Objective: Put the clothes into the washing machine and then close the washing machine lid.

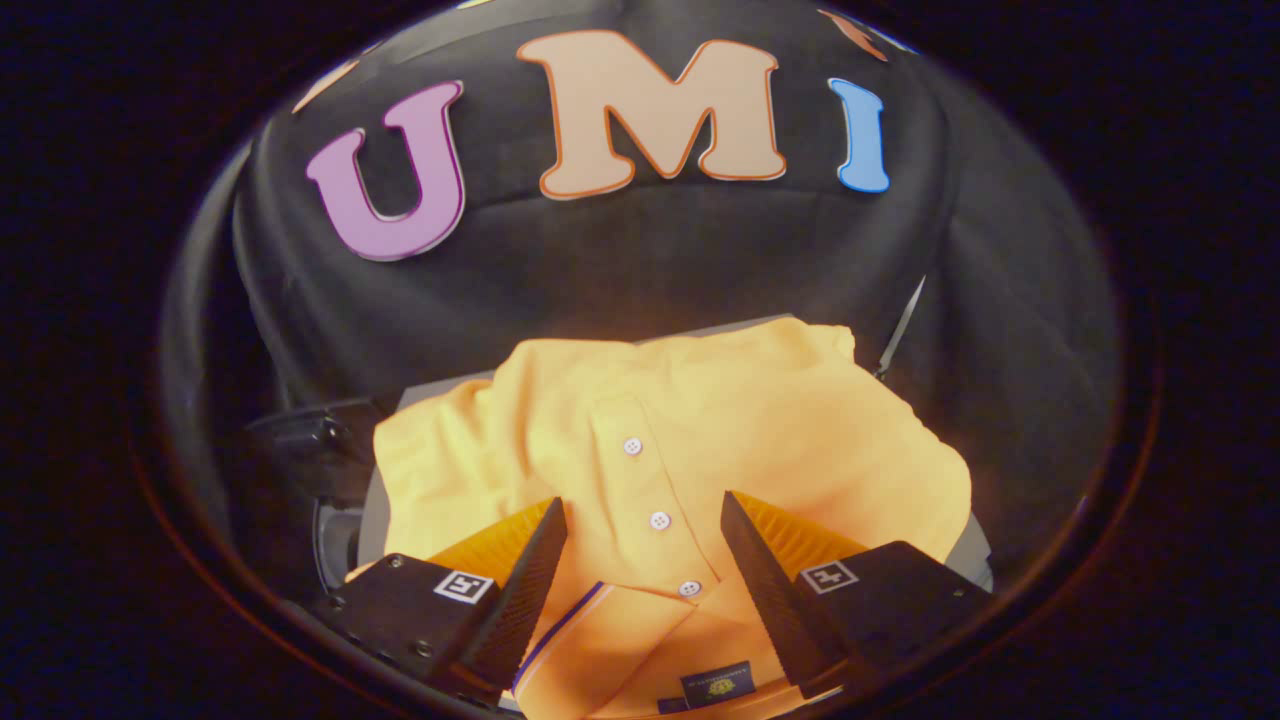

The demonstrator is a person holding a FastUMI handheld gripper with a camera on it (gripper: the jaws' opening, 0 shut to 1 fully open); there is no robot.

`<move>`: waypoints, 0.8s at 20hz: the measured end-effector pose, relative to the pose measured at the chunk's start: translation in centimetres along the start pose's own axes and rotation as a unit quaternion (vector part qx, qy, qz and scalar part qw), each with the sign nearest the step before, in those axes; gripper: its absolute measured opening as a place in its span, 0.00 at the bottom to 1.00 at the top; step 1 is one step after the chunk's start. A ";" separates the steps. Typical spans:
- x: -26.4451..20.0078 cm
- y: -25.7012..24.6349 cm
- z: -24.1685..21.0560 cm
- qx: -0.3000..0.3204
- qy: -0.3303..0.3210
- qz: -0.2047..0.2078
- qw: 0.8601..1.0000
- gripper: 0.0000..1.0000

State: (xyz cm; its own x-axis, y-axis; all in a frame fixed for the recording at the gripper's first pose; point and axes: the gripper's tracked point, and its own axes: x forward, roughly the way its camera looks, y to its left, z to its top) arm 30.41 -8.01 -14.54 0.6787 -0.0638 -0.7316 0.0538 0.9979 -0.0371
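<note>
1. The yellow polo shirt (700, 440) lies crumpled on a grey worktop (975, 560), covering most of it; no loading has begun, judging by this.
2. The tongs (645, 525) hang released, fingers apart over the shirt's button placket (655, 515).
3. Loading and lid-closing remain.

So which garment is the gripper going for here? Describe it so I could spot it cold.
In front of the booth's black cloth wall, a pale flat surface carries a crumpled yellow polo shirt. The open gripper has its fingers either side of the shirt's placket, near the collar. Its white buttons and bright yellow set it apart from the dark surroundings.
</note>
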 end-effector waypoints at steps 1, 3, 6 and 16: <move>0.1 0.3 0.1 0.006 0.001 0.000 1.000 0.97; 0.2 0.2 0.1 0.019 -0.013 -0.001 1.000 0.99; 0.1 0.1 0.0 0.017 -0.017 0.000 1.000 0.98; -1.4 0.9 -0.6 0.039 -0.058 0.006 0.998 0.04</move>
State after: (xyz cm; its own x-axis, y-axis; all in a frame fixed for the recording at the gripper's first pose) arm 29.11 -7.04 -13.96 0.7600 -0.0570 -0.6474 0.0986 0.9947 0.0282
